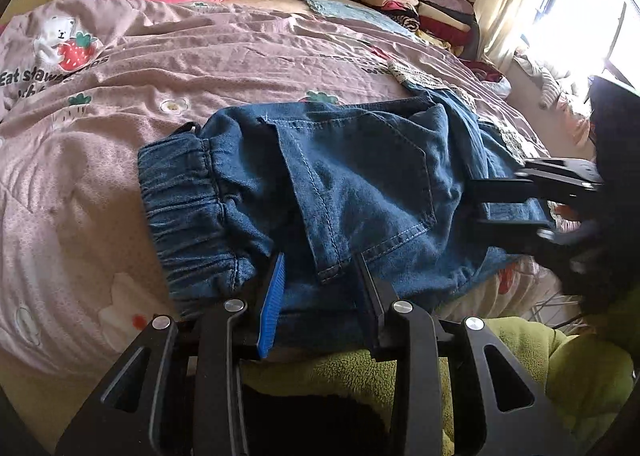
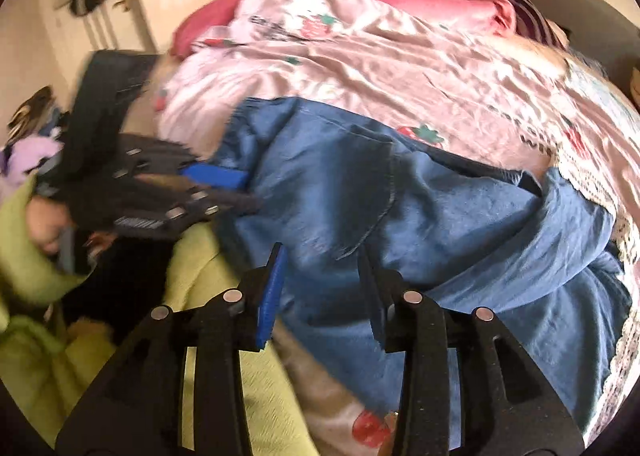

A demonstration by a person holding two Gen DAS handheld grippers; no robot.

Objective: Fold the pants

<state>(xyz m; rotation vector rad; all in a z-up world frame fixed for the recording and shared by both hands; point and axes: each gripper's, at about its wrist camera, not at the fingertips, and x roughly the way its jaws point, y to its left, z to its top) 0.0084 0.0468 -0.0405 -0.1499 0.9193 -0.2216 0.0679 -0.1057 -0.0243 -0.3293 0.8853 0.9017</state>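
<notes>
Folded denim pants (image 1: 352,192) lay on the bed (image 1: 200,68); left gripper (image 1: 320,276) and right gripper (image 2: 322,268) stood partly open, pants between their fingers, grip unclear

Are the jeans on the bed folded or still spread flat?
Folded. The jeans lie as a compact bundle on the pink quilt, elastic waistband at one end, denim layers stacked, no legs stretched out.

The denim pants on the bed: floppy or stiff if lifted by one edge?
The denim pants look floppy: they lie bunched and creased on the quilt, so they would probably sag. The gathered elastic waistband likely stretches when pulled.
</notes>
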